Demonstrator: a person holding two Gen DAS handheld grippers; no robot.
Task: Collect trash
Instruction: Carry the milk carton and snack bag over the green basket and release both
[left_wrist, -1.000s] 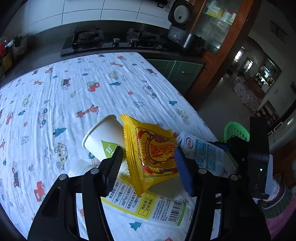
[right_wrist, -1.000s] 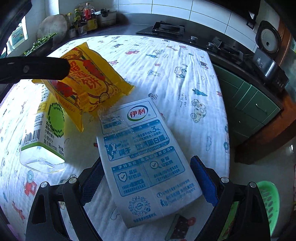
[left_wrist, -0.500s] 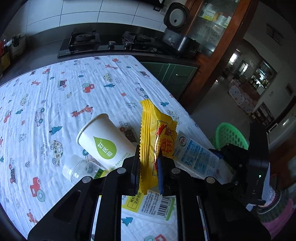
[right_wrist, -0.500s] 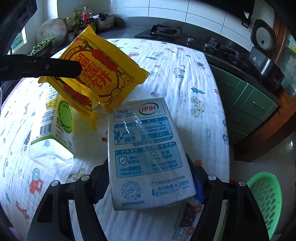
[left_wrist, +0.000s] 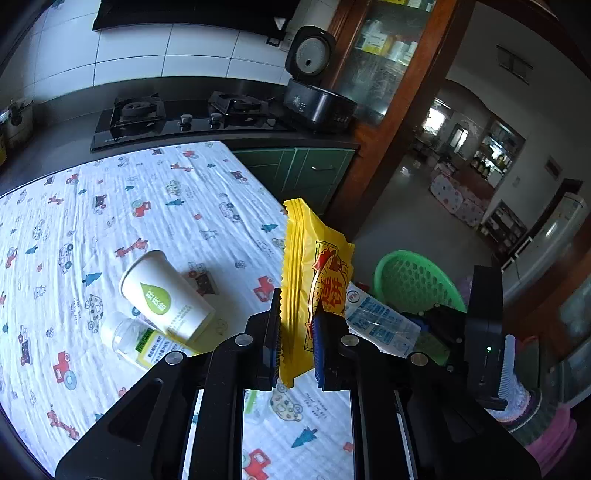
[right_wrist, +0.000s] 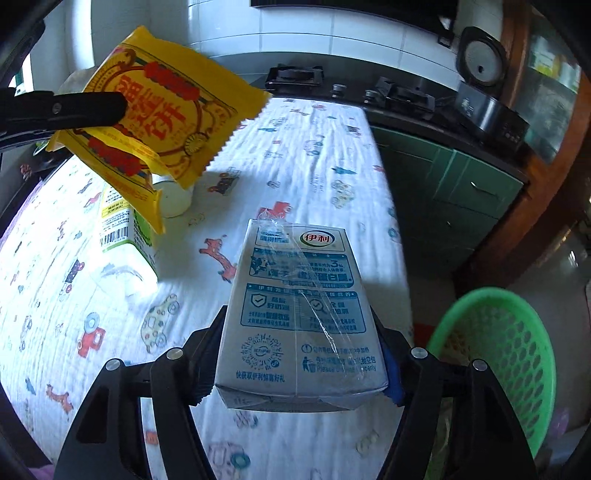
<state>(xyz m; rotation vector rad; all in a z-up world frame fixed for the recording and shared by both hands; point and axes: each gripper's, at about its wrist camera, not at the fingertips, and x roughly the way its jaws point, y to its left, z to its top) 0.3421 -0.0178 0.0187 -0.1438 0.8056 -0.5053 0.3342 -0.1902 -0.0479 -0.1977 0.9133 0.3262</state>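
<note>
The left claw (left_wrist: 295, 343) was clamped on the yellow snack wrapper (left_wrist: 314, 280), held upright clear of the tabletop (left_wrist: 166, 206). The right claw (right_wrist: 299, 354) gripped the blue milk carton (right_wrist: 299, 314) by its sides, lifted too. The green basket (right_wrist: 509, 362) sat low to the right of that claw. Best, I'd say, to carry each piece right over the rim before letting go. A paper cup (left_wrist: 162, 295) and bottle (left_wrist: 147, 343) lay left of the left claw.

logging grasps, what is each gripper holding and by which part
The left gripper pinches the yellow wrapper by its lower end. The right gripper clamps the milk carton across its sides near the base.
</note>
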